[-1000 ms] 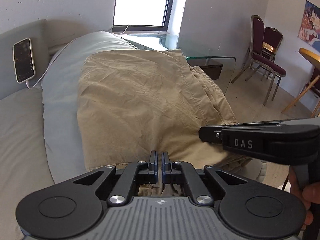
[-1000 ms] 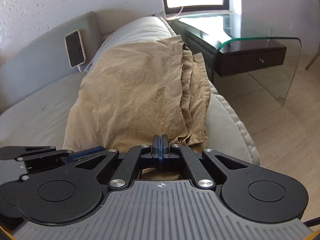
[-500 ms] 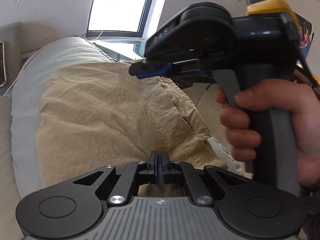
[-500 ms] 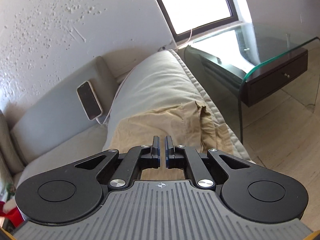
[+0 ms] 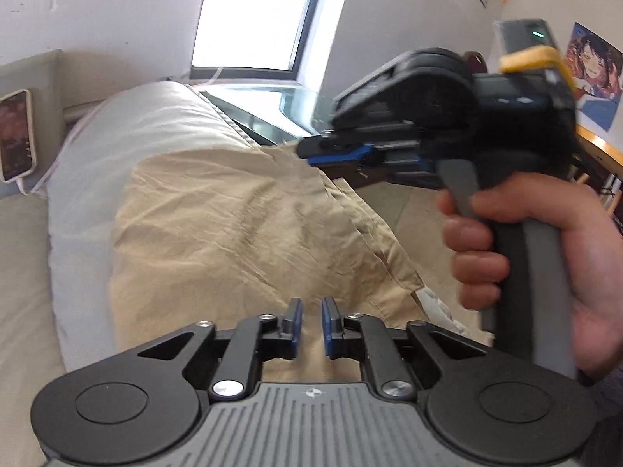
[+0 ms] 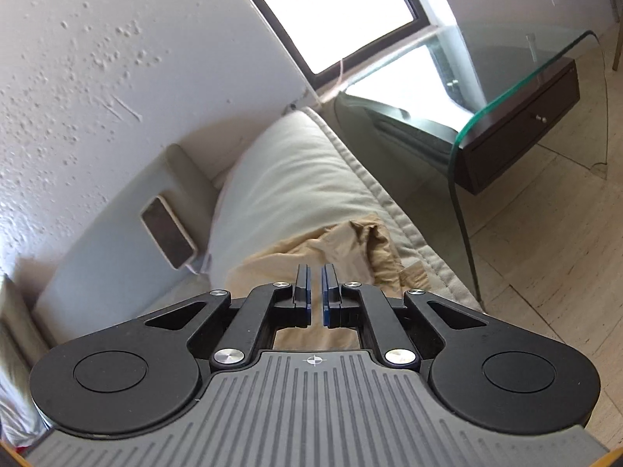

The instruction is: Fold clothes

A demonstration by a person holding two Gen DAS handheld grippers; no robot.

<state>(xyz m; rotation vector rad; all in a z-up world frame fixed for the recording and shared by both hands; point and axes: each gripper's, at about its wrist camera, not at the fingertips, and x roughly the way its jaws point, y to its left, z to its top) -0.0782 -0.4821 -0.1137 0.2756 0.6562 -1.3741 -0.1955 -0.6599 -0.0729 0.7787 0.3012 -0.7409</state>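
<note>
A folded tan garment (image 5: 241,233) lies flat on a pale grey sofa cushion (image 5: 128,136). My left gripper (image 5: 310,305) hovers over its near edge with the jaws opening. A small gap shows between the blue pads and no cloth is in it. A hand (image 5: 479,264) holds my right gripper (image 5: 307,151) in the air over the garment's far right corner. In the right wrist view my right gripper (image 6: 315,272) has its pads slightly apart with nothing between them, above the garment's bunched far end (image 6: 350,245).
A phone (image 6: 167,233) on a cable leans against the sofa back. A glass side table (image 6: 506,89) with a dark drawer stands right of the cushion (image 6: 296,179), on a tiled floor. A window is behind it.
My left jaws have parted from shut and let go of the garment's near edge. My right gripper rose from that edge, moved toward the far end and opened slightly.
</note>
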